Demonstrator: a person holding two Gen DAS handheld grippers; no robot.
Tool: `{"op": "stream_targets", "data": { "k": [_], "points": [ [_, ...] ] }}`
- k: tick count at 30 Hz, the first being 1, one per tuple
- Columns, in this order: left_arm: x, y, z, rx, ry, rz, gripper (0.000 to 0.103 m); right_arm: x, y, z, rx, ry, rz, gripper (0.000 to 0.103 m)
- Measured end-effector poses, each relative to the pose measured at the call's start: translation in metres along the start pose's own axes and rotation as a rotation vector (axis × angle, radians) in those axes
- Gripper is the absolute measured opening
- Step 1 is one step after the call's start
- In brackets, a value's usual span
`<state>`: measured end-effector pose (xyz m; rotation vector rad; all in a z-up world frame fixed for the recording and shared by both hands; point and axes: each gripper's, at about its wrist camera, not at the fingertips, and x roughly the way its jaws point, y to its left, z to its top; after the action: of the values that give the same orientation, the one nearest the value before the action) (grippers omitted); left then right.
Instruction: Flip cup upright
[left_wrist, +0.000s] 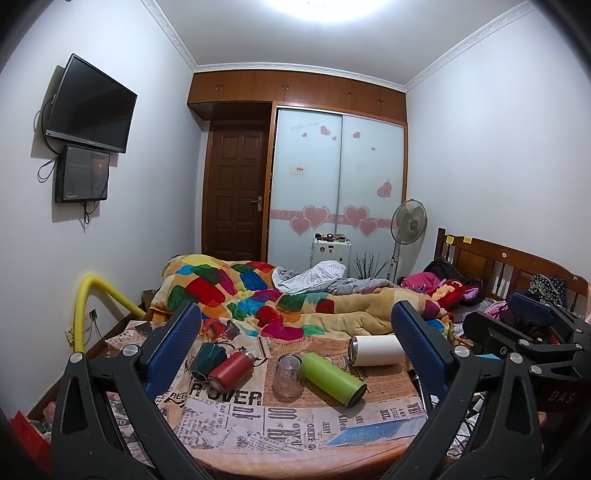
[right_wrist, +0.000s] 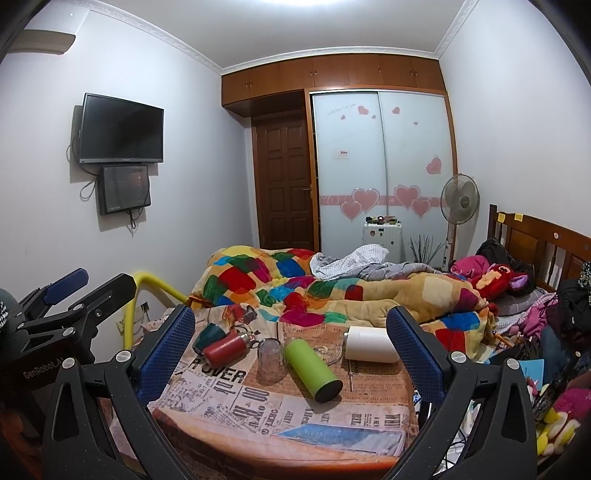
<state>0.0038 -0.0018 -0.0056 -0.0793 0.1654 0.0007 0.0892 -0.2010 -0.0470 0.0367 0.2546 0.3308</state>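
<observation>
Green cup (left_wrist: 208, 357): dark, faceted, lying on its side at the far left of the table's group; mouth turned toward the camera; touching the red bottle
Red bottle (left_wrist: 232, 370): on its side just right of the green cup; base toward the camera, cap end pointing away to the right
Glass cup (left_wrist: 286, 376): clear tumbler standing mouth-down near the middle of the table (left_wrist: 258, 435); just beside the lime bottle; between the two blue pads of either gripper's view
Lime bottle (left_wrist: 334, 378): on its side, running from far-left to near-right; dark end nearest the camera
White flask (left_wrist: 375, 350): on its side at the far right of the group; metal mouth facing left
Left gripper (left_wrist: 295, 339): jaws spread wide, grasping nothing; held back from the table's near edge, well apart from the cups
Right gripper (right_wrist: 290, 332): jaws likewise spread wide and bare; beside the left gripper
Bed: patchwork blanket (left_wrist: 258, 291) heaped behind the table
</observation>
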Motion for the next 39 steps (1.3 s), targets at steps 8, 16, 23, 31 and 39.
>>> {"op": "stream_targets", "data": {
  "k": [8, 16, 23, 31, 39],
  "points": [
    [0.0003, -0.0021, 0.0003, -0.001, 0.001, 0.001, 0.103, 0.0006, -0.0009, 0.0011, -0.002, 0.003, 0.001, 0.103],
    [0.0005, -0.0007, 0.0002, -0.002, 0.002, -0.001, 0.103, 0.0011, -0.0018, 0.0029, -0.003, 0.006, 0.001, 0.103],
    [0.0005, -0.0007, 0.0006, -0.002, 0.001, -0.001, 0.103, 0.0009, -0.0015, 0.0029, -0.004, 0.007, 0.001, 0.103],
    [0.001, -0.0012, 0.0013, -0.001, 0.001, -0.001, 0.103, 0.0012, -0.0021, 0.0033, -0.004, 0.008, 0.002, 0.103],
    [0.0012, -0.0018, 0.0005, -0.003, 0.003, -0.001, 0.103, 0.0012, 0.0, 0.0033, -0.004, 0.01, 0.001, 0.103]
  ]
}}
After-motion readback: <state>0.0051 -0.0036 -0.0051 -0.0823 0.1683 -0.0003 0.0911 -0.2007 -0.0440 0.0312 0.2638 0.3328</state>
